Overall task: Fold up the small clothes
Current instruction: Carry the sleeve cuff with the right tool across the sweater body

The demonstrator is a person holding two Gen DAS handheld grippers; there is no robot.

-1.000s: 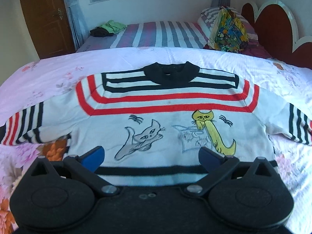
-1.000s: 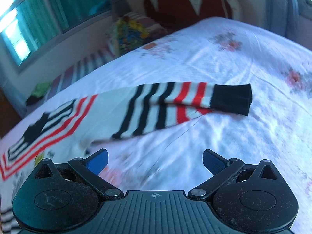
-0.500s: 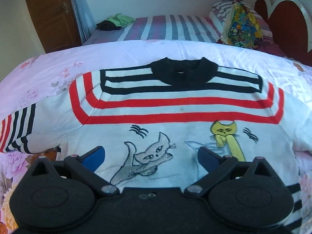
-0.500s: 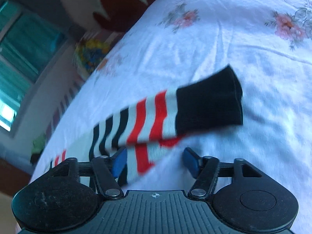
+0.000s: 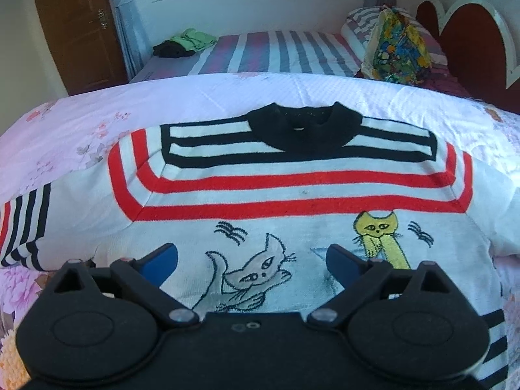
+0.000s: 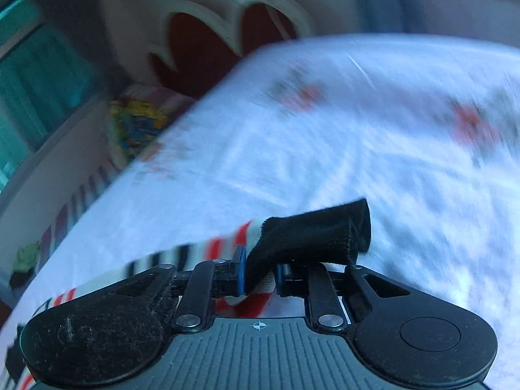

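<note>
One striped sweater (image 5: 286, 195) at frame centre; two cats drawn on it, one grey (image 5: 256, 273), one yellow (image 5: 378, 230). Two beds: one floral (image 5: 81, 143), one striped (image 5: 276, 52). One colourful pillow (image 5: 396, 48) upper right.

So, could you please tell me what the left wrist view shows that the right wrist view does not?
Only the left wrist view shows the sweater's front lying flat, with its black collar and cat drawings, under the open left gripper. Only the right wrist view shows the right gripper shut on the sleeve near its black cuff. Both show the floral bedspread, the heart-shaped headboard and the colourful bundle.
</note>
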